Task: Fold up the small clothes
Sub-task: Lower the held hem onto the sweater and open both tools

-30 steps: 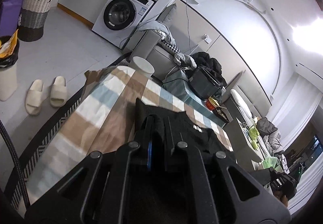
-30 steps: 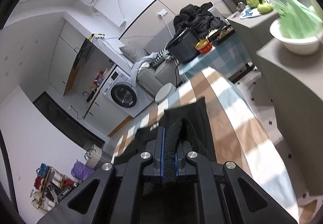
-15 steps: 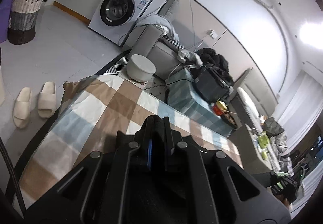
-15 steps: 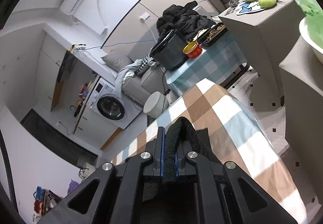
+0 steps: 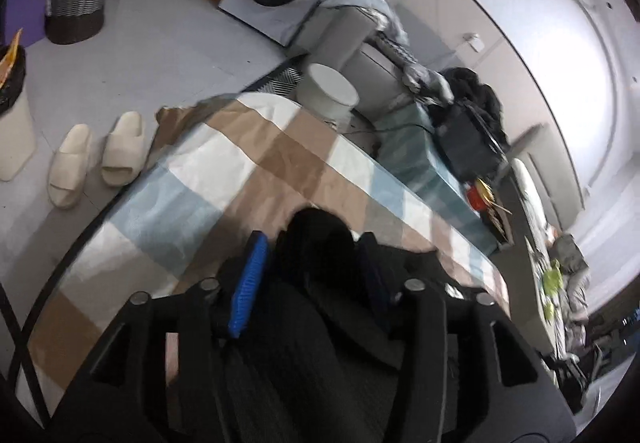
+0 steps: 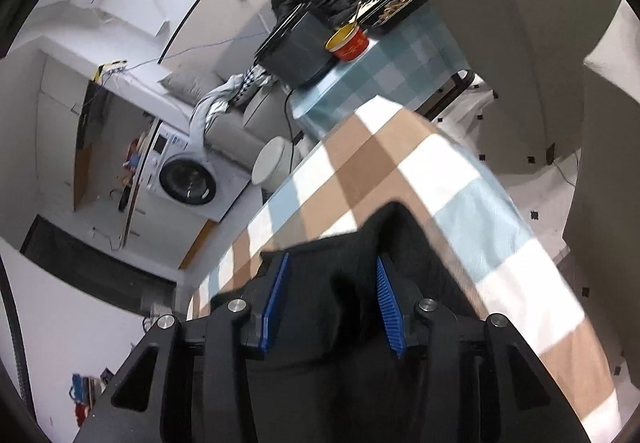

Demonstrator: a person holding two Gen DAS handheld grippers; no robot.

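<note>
Black garment lies on the checked counter, bunched between both grippers' fingers; left gripper and right gripper have just been opening, pads off the fabric.

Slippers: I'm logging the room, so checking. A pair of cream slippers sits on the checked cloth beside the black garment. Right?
Not quite. The slippers are a cream pair, but they sit on the floor, next to the checked cloth, apart from the black garment. The left wrist view shows this.

The garment lies on the checked cloth — slippers on the floor, apparently left of it.
</note>
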